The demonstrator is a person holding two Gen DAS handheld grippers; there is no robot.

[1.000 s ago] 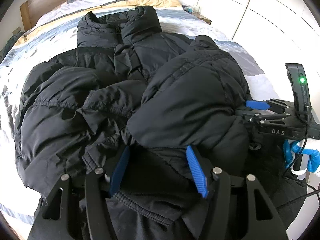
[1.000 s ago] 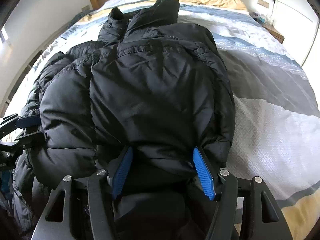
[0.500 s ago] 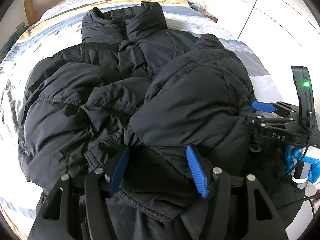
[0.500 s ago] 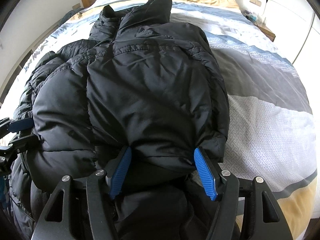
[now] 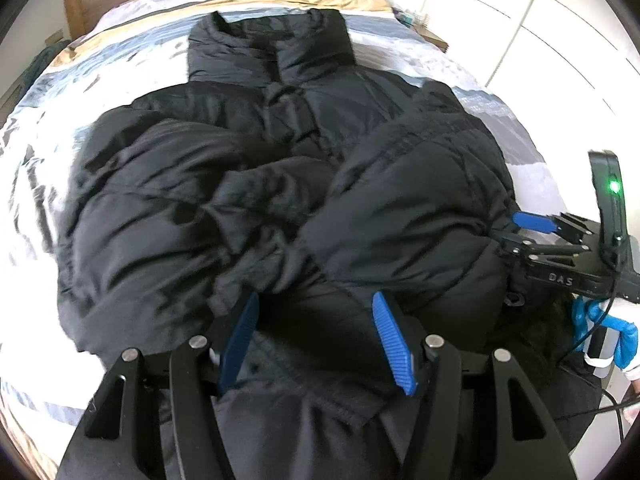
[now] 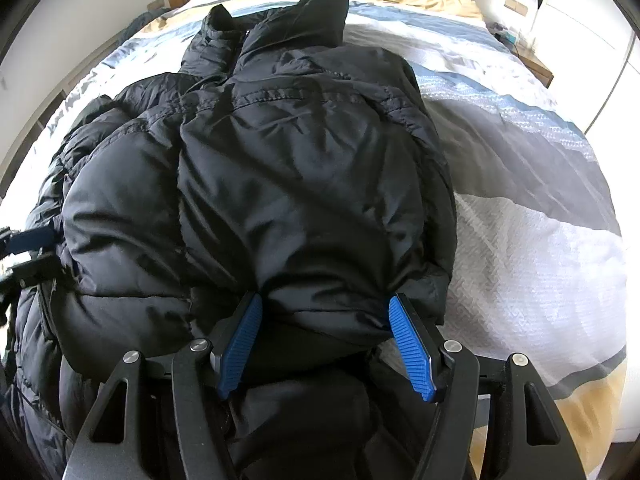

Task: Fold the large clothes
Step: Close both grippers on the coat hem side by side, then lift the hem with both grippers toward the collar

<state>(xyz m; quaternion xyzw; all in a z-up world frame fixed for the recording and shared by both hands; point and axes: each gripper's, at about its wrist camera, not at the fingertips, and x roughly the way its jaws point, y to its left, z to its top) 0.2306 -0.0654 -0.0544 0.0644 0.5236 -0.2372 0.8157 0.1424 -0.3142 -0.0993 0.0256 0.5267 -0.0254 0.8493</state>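
Observation:
A black puffer jacket (image 5: 224,208) lies front up on the bed, its collar (image 5: 272,48) toward the headboard. Its right side is folded over the middle as a thick bulge (image 6: 304,184). My left gripper (image 5: 316,300) is at the near hem, its blue pads closed on a bunch of hem fabric. My right gripper (image 6: 324,300) grips the near end of the folded bulge, which creases at both pads. In the left wrist view the right gripper (image 5: 520,228) shows from the side, with padding between its fingers. The left gripper (image 6: 32,248) appears at the left edge of the right wrist view.
The striped bedcover (image 6: 540,248) lies bare to the right of the jacket. A wooden headboard (image 5: 80,4) stands at the far end. White wardrobe doors (image 5: 540,40) and a nightstand (image 5: 432,38) are on the right. A blue-gloved hand (image 5: 624,332) holds the right gripper's handle.
My left gripper has shifted and risen slightly with the hem still in it, so the collar sits more centred in its view. The right gripper has barely moved.

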